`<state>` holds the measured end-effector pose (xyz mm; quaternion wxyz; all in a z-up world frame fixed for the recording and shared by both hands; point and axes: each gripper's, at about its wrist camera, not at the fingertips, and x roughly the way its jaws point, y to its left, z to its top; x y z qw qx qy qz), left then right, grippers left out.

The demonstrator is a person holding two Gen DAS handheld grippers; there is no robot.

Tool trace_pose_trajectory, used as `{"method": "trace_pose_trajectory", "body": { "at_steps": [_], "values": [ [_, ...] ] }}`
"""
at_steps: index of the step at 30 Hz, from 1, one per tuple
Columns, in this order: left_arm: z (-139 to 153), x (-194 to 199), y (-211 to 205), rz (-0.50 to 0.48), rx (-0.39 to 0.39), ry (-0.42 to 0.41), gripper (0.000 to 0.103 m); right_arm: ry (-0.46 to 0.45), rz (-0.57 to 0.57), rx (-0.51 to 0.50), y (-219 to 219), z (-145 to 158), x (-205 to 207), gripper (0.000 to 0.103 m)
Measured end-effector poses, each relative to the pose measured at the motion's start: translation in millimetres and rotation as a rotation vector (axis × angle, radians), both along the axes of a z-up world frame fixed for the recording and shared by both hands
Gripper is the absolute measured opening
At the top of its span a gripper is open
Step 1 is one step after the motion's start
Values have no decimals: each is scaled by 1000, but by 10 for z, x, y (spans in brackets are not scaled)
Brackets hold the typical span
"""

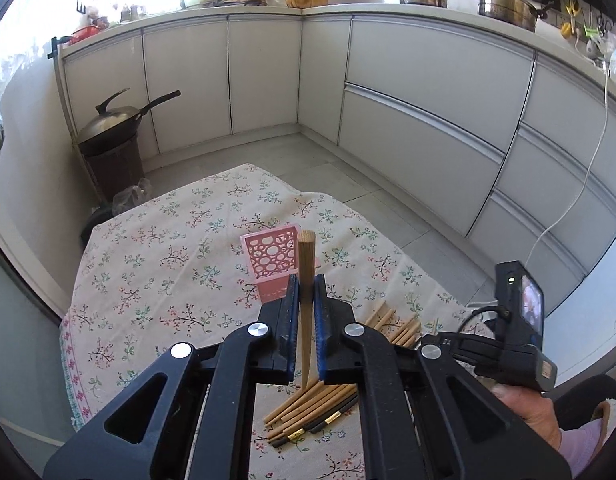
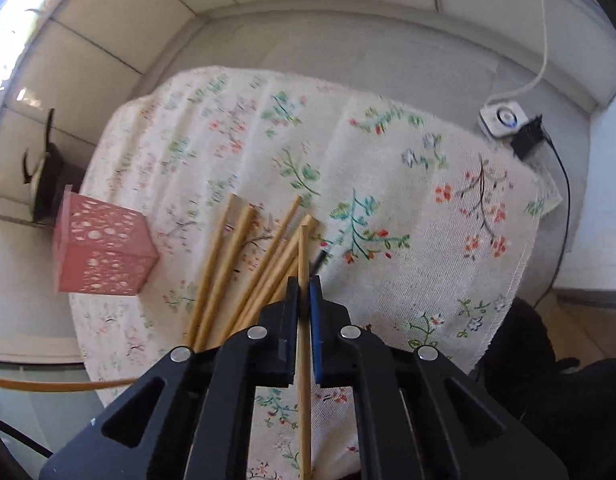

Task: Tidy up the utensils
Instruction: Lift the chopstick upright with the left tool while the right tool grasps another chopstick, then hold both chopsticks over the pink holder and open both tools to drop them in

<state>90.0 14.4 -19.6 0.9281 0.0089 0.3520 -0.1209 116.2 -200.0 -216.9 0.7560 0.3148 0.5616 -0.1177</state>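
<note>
The left tool (image 1: pixel 306 280) is clamped on a pale round wooden chopstick (image 1: pixel 307 264), raised off the surface (image 1: pixel 156 264) with its blunt end pointing toward the pink perforated plastic holder (image 1: pixel 268 256). The right tool (image 2: pixel 304 284) is pinched tight on another light wooden chopstick (image 2: pixel 304 248) above the loose heap of wooden chopsticks (image 2: pixel 244 272) on the flowered cloth beside the holder.

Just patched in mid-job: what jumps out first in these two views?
Each gripper is shut on a single wooden chopstick: the left gripper holds one upright in front of the pink perforated holder, and the right gripper pinches another over the loose pile of chopsticks. All of it sits on a floral tablecloth, the pink holder left of the pile.
</note>
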Motion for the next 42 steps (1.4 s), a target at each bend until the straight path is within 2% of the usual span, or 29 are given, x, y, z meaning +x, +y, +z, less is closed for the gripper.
{"method": "trace_pose_trajectory", "body": {
  "at_steps": [7,14,19,22,26,29,32,35,36,37,39,42],
  "values": [
    [116,-55,70,8,-44,-22,7,-239,113,-52,-6,790,-194,6],
    [337,-75,140,31,-111,-62,7,-473,147,-47,-56,1656,-310,6],
    [657,44,250,92,-162,-130,7,-620,141,-33,-72,2231,-119,6],
    [843,154,322,139,-181,-171,7,-674,143,-11,-65,2437,67,6],
    [1043,336,386,188,-199,-225,7,-704,158,25,-17,2544,310,6],
    [1059,478,411,217,-201,-238,7,-710,172,30,50,2558,450,6],
    [927,684,435,234,-209,-209,7,-691,195,47,121,2485,586,6],
    [660,904,430,239,-205,-139,8,-666,217,36,182,2384,688,6],
    [567,957,430,233,-215,-118,10,-658,222,31,208,2355,715,6],
    [515,984,443,223,-231,-107,16,-650,230,29,230,2331,750,6],
    [465,985,473,225,-251,-92,22,-635,242,27,275,2280,807,6],
    [535,899,566,249,-268,-120,25,-626,242,24,303,2237,851,6]
  ]
}}
